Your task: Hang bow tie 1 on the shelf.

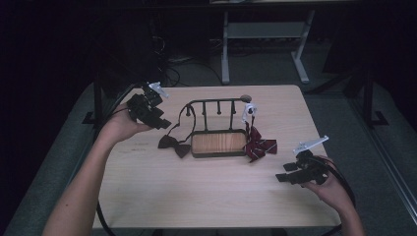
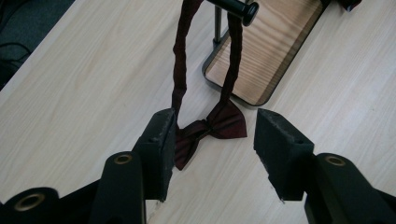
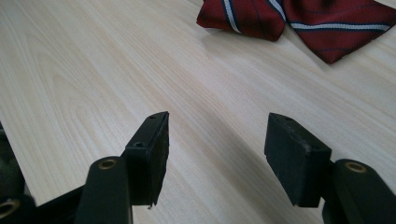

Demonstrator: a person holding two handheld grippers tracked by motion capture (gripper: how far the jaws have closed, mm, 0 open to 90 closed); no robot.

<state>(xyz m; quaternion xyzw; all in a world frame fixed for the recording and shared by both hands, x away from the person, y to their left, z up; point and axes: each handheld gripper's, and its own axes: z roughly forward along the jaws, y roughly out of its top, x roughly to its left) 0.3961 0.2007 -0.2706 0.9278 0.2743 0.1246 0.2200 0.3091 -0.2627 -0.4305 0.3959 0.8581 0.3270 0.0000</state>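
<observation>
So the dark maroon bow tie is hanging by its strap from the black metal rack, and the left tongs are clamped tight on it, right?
Not quite. The dark maroon bow tie does hang by its strap from the black metal rack, but the left tongs are not clamped on it: the left gripper view shows the jaws standing apart, the bow lying on the table between them.

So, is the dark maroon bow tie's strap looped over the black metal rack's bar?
Yes, the strap hangs from the bar.

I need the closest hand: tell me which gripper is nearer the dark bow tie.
Left. The left gripper hovers just up-left of the dark bow tie; the right gripper sits far across the table.
</observation>
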